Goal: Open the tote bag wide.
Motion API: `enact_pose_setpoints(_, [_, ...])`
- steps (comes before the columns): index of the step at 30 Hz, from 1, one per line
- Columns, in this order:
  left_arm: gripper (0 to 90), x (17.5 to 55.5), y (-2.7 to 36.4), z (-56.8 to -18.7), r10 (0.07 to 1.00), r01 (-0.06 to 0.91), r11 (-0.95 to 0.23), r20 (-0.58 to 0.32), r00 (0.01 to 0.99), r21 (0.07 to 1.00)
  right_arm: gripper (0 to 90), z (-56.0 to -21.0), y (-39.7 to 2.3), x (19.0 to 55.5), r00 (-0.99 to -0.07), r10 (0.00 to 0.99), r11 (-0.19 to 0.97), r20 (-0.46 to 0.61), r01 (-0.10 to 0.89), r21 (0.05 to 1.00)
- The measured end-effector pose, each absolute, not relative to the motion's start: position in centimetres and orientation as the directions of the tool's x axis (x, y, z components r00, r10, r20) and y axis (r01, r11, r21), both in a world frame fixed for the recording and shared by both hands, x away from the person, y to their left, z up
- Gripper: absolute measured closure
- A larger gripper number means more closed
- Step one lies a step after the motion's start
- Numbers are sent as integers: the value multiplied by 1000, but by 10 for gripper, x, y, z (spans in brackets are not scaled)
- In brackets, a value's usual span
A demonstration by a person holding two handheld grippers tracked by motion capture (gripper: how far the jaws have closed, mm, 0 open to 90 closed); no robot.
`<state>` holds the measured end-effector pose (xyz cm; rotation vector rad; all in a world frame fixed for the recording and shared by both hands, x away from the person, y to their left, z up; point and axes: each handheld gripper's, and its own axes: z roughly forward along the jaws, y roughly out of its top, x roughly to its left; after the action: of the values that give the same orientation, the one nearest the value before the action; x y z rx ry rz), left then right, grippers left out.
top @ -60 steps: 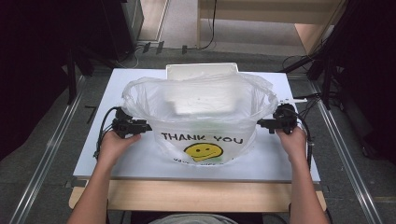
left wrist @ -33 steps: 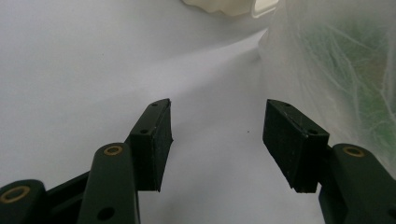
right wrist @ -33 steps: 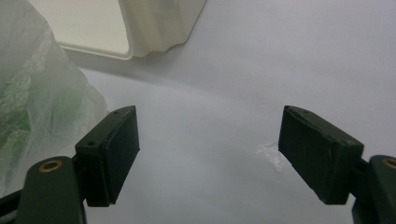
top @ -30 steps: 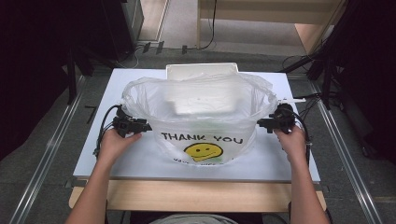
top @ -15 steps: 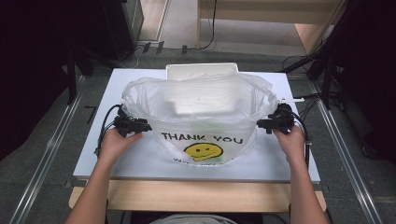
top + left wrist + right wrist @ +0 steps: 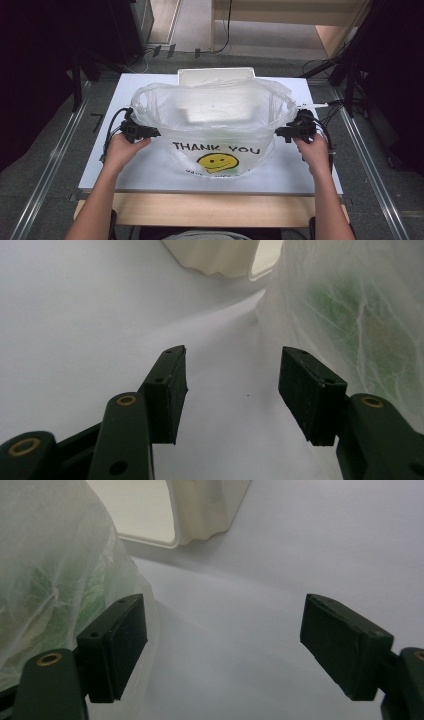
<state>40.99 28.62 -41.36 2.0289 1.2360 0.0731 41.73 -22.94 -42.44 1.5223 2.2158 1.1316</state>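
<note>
1. The plastic bag (image 6: pixel 215 130), translucent white and printed with "THANK YOU" and a yellow smiley, stands in the centre of the high view on the white table (image 6: pixel 150 165), its mouth spread wide and facing up.
2. The left gripper (image 6: pixel 142 132) sits at the bag's left edge in the high view, with its tips just beside the bag wall.
3. In the left gripper view the two black jaws stand apart with bare table between them; the bag (image 6: pixel 360 315) fills the right side of that frame and lies close against the outer face of the right-hand jaw. The jaws have just been closing a little, yet nothing is between them: this gripper is released.
4. The right gripper (image 6: pixel 290 131) sits at the bag's right edge in the high view, again just beside the wall.
5. In the right gripper view the jaws are spread wide over bare table; the bag (image 6: pixel 55 565) bulges at the left of the frame, beside and behind the left-hand jaw. The jaws have just been opening, with nothing between them: released as well.
6. A white container (image 6: pixel 216 76) lies at the far edge of the table, behind the bag at upper centre of the high view; its rim shows at the top of both gripper views (image 6: pixel 220 257) (image 6: pixel 200 515).
7. Something pale shows through the bag's film, and green shows through it in both gripper views.
8. Bare table lies open to the left of the left hand, to the right of the right hand, and along the near edge at the bottom of the high view.
</note>
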Motion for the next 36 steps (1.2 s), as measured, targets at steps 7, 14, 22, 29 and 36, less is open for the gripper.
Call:
enact_pose_setpoints(7, [476,414,287,-407,783,743,-284,-301,545,607,204,-421,-226,420,-460,861,211,219,713,668])
enact_pose_setpoints(14, [499,417,288,-397,736,737,-320,-333,589,596,208,-405,-236,422,-562,791,278,242,682,676])
enact_pose_setpoints(22, [524,419,292,-375,715,699,-388,-283,640,601,303,-387,-238,426,-629,744,326,225,636,699])
enact_pose_setpoints(29, [560,424,306,-359,708,687,-409,-266,654,601,385,-363,-245,426,-668,705,326,237,602,729])
enact_pose_setpoints(36, [703,428,313,-345,697,672,-416,-261,668,612,442,-343,-247,427,-695,688,361,209,577,733])
